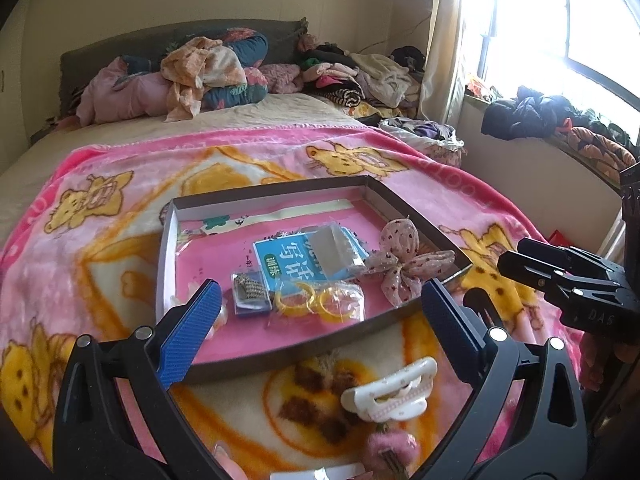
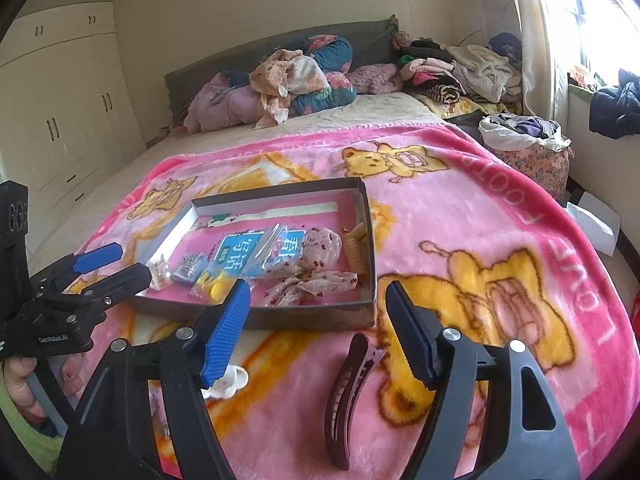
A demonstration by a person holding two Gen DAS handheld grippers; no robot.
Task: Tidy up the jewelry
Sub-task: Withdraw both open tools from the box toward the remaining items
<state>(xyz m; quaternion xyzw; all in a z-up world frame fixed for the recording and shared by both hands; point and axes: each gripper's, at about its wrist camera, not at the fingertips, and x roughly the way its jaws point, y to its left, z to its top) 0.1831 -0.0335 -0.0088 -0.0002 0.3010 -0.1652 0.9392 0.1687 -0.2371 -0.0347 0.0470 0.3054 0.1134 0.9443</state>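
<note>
A shallow grey box [image 1: 280, 354] [image 2: 320, 316] with a pink floor lies on the pink blanket. It holds a dotted fabric bow [image 1: 400, 260] [image 2: 316, 268], yellow rings in a clear bag [image 1: 316, 300], a small beaded piece [image 1: 249, 292] and blue packets [image 1: 296, 258]. My left gripper [image 1: 320, 328] is open and empty over the box's near edge. A white hair claw [image 1: 394, 394] lies below it on the blanket. My right gripper [image 2: 320, 340] is open and empty above a dark red hair clip [image 2: 348, 392].
A pink fuzzy clip [image 1: 390, 446] and a brown patterned piece [image 1: 316, 376] lie near the white claw. An orange claw clip [image 2: 358, 248] sits in the box's right side. Piles of clothes [image 1: 352, 76] cover the bed's head. A wardrobe [image 2: 60, 112] stands left.
</note>
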